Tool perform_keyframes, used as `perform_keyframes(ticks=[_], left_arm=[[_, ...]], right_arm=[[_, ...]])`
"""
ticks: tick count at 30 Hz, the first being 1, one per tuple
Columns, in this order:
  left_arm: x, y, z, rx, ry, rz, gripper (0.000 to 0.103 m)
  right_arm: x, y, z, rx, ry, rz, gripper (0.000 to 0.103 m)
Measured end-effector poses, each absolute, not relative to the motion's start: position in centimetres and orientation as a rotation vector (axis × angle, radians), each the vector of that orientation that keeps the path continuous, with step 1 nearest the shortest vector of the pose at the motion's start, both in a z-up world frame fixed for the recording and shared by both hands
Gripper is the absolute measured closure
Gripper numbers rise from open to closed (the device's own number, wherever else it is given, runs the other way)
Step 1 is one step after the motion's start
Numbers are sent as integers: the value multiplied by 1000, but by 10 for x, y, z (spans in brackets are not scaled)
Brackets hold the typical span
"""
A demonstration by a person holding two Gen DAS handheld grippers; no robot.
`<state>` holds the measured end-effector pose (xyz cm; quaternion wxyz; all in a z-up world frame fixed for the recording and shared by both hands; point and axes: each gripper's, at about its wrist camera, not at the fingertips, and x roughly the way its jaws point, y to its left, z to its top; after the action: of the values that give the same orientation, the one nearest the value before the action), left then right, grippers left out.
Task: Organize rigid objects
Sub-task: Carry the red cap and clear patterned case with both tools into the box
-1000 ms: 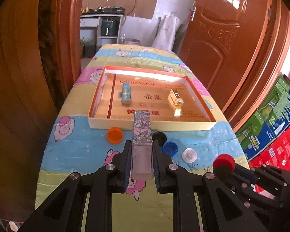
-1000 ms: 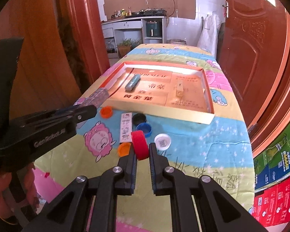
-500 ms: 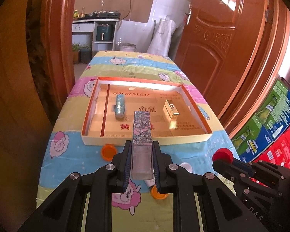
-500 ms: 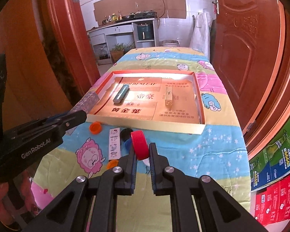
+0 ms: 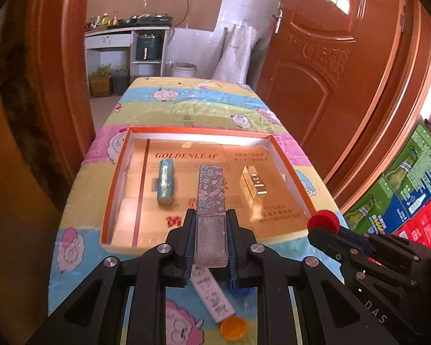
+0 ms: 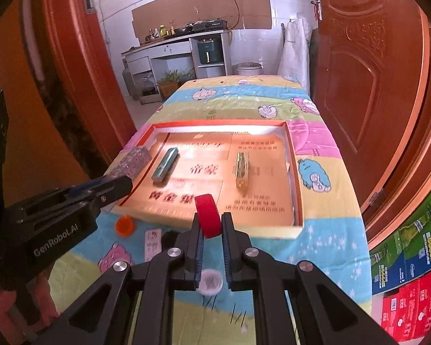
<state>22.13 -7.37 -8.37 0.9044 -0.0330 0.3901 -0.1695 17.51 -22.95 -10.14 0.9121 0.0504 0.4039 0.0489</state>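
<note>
Two loads: you are carrying one item in each hand toward the shallow orange-rimmed box lying on the bench with its cartoon-sheep cloth.
Left gripper: you are clamping the jaws on the flower-patterned bar, its clear end sitting between the pads and its patterned end pointing out over the box floor.
Right gripper: you are pinching the red cap on edge, the jaws narrow around it, and it is hanging near the box's front wall.
Already in the box: a teal case is lying left of centre and a gold case right of centre, well apart, with bare floor showing between them.
Waiting on the cloth: an orange cap, a white cap, a flat white pack and a second orange cap are sitting outside the box, in front of it.
Step in hand: you are delivering, by the look of it, with neither item released yet.
Next move: you are likely needing to lower the bar flat into the gap between the two cases, then part the jaws; the cap calls for clearing the front wall and finding an open patch of floor.
Watch: an edge-on cap may be rolling once freed.
</note>
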Motion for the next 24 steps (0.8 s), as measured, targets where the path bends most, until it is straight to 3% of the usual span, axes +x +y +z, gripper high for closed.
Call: perform_keyframes(ticks=[24], left_arm=[[311,-108,-120,-73,890,-297,83]], right_arm=[[288,-281,-124,238,882,83,91]])
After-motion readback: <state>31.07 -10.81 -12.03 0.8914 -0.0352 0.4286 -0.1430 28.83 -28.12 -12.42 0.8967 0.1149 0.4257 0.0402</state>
